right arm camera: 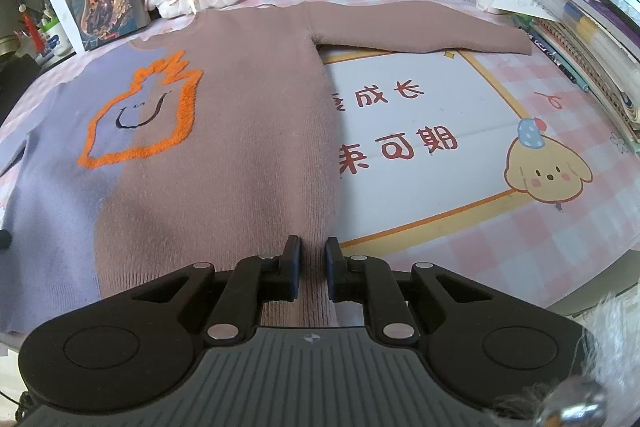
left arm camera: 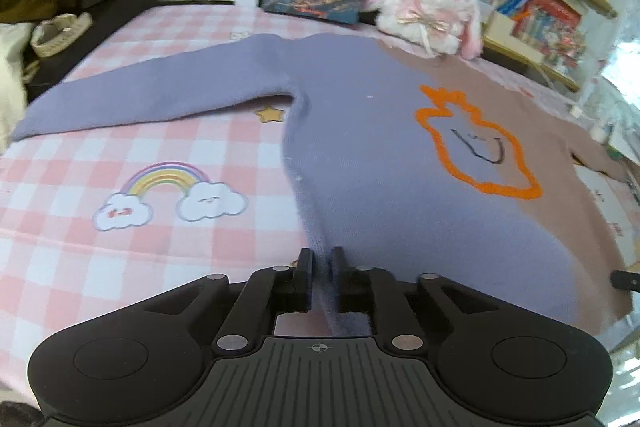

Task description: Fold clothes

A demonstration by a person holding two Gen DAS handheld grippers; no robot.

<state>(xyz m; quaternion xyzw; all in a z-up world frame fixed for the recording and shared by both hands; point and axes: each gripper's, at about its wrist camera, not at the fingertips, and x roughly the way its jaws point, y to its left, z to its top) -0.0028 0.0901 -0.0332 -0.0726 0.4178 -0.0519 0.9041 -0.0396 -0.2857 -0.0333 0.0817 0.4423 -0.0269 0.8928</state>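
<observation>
Along the desk [right arm camera: 500, 227] near edge, left gripper [left arm camera: 320, 259] clenched on sweater [left arm camera: 360, 131] hem's purple corner. Right gripper [right arm camera: 313, 251] pinching its brown corner; sleeves spread flat.

My left gripper [left arm camera: 321, 263] pinches the near hem of the sweater [left arm camera: 360, 155], its lilac sleeve [left arm camera: 152, 95] reaching to ten o'clock over the pink checked cloth [left arm camera: 120, 267], with the plush rabbit [left arm camera: 430, 9] at one o'clock.
</observation>
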